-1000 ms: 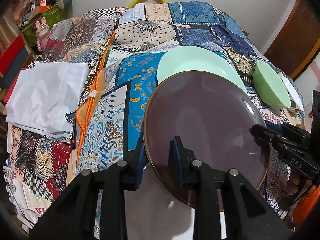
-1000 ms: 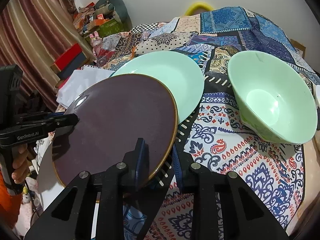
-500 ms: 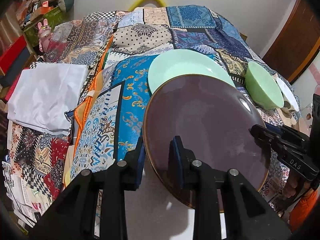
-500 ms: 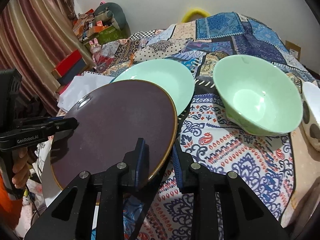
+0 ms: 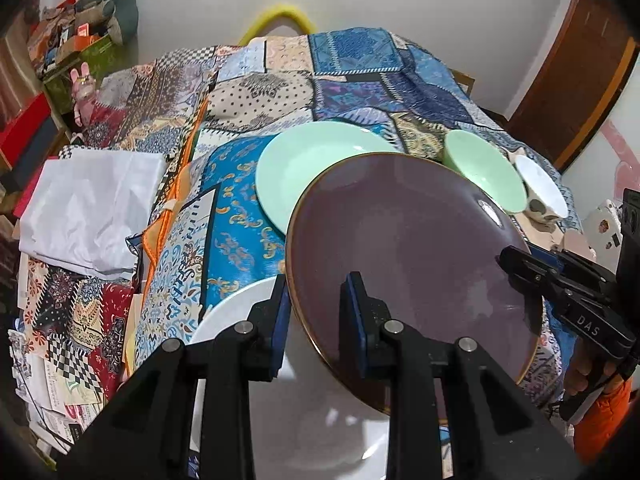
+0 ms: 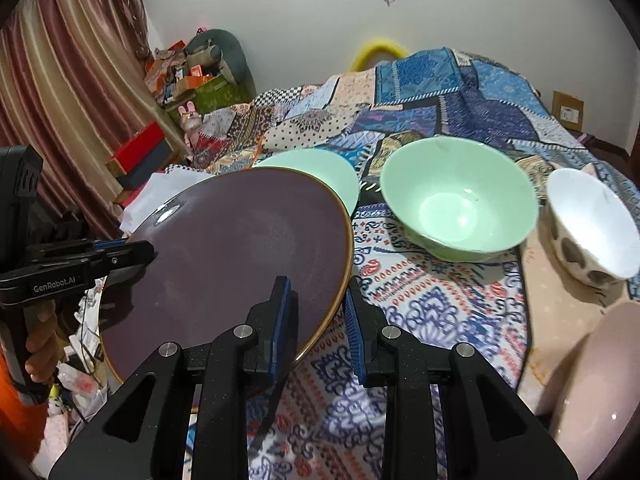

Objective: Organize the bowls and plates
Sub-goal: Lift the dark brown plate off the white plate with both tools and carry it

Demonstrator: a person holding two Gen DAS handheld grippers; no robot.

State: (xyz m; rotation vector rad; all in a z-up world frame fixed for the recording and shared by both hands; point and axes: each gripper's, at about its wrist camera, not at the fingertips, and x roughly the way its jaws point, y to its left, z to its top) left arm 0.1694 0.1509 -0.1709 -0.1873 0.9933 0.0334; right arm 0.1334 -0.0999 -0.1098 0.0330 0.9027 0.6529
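Patchwork fabric (image 5: 248, 216) in blues, oranges and reds covers the whole work surface, with a folded white cloth (image 5: 92, 208) at its left edge and a cluttered shelf against the wall beyond. Above it hangs a round dark purple plate with a thin gold rim (image 5: 404, 256), tilted and clear of the cloth. The left gripper (image 5: 314, 312) is clamped on its near-left rim, and the right gripper (image 6: 318, 312) is clamped on the opposite rim, so both share the load.

Compared with a second ago, the plate has risen and drawn back toward the person. More of the pale green flat plate (image 5: 312, 164) now shows behind it, and a white plate (image 5: 224, 316) has come into view directly beneath the left gripper. The pale green bowl (image 6: 456, 208) and the white bowl with dark spots (image 6: 592, 224) sit side by side to the right, untouched; a pink dish edge (image 6: 592, 392) shows at the right wrist view's corner.

The lift reads as a carry under way. Stacking plates seems the aim, and the green plate looks the likely landing spot, though the white one below could serve too.
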